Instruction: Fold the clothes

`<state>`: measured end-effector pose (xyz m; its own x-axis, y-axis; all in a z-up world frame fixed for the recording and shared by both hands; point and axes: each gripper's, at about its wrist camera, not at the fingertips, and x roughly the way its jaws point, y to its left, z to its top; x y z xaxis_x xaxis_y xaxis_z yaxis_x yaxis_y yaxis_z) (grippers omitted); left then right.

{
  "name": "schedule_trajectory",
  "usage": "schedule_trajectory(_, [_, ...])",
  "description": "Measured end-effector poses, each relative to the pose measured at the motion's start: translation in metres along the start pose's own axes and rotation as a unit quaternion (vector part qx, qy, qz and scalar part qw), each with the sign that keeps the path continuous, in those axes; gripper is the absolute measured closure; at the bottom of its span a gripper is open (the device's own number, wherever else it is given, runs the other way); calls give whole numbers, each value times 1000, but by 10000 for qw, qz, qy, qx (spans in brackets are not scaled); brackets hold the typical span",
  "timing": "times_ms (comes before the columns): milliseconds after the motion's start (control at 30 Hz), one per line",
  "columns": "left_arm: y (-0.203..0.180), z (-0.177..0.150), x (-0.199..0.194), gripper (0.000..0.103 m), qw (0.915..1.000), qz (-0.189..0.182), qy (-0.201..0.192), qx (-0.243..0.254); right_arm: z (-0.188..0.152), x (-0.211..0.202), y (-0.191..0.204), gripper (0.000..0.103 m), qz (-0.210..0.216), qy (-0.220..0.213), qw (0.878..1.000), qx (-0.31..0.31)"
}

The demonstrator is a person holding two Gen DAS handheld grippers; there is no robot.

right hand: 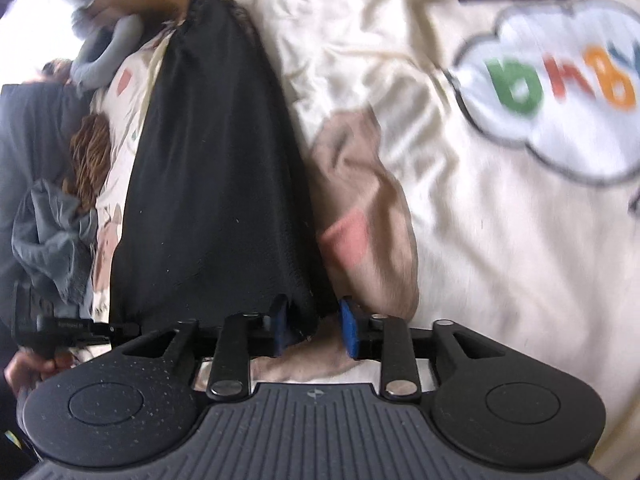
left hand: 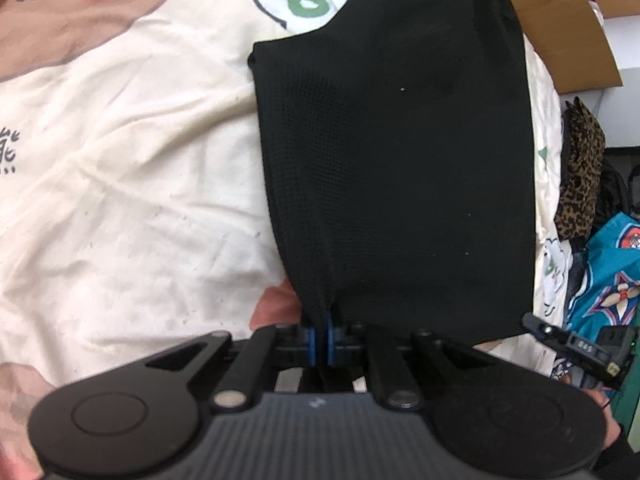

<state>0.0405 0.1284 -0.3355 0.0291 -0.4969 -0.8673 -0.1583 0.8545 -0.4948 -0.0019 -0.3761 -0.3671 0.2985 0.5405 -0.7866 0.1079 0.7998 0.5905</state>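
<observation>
A black mesh garment (left hand: 396, 152) lies folded into a long flat panel on a cream cartoon-print bedsheet (left hand: 140, 160). My left gripper (left hand: 325, 336) is shut on the garment's near left corner, and the fabric is pinched between its blue pads. In the right wrist view the same garment (right hand: 216, 184) stretches away from me over the sheet (right hand: 480, 240). My right gripper (right hand: 316, 328) stands open around the near right corner. The cloth rests against the left pad (right hand: 282, 320), while the right pad (right hand: 350, 328) is apart from it.
A cardboard box (left hand: 560, 32) sits beyond the bed at the far right, with leopard-print fabric (left hand: 580, 168) and a teal patterned bag (left hand: 612, 272) beside the edge. Crumpled grey clothes (right hand: 52, 240) and a brown furry item (right hand: 92, 152) lie to the garment's left.
</observation>
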Motion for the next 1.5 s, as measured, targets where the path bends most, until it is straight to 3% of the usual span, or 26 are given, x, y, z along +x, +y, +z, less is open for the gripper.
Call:
schedule_trajectory(500, [2, -2, 4, 97, 10000, -8, 51, 39, 48, 33, 6, 67, 435, 246, 9980, -391])
schedule_trajectory(600, [2, -3, 2, 97, 10000, -36, 47, 59, 52, 31, 4, 89, 522, 434, 9967, -446])
schedule_trajectory(633, [2, -4, 1, 97, 10000, -52, 47, 53, 52, 31, 3, 91, 539, 518, 9961, -464])
schedule_trajectory(833, [5, -7, -2, 93, 9997, -224, 59, -24, 48, 24, -3, 89, 611, 847, 9931, -526])
schedule_trajectory(1133, [15, -16, -7, 75, 9976, -574, -336, -170, 53, 38, 3, 77, 669, 1002, 9907, -635])
schedule_trajectory(1300, [18, -26, 0, 75, 9959, -790, -382, -213, 55, 39, 2, 75, 766, 1165, 9881, -645])
schedule_trajectory(1333, [14, -24, 5, 75, 9952, -846, -404, -271, 55, 38, 1, 84, 789, 1196, 9876, -635])
schedule_trajectory(1500, [-5, -2, 40, 93, 9906, -1063, -496, -699, 51, 35, 1, 96, 781, 1211, 9880, -559])
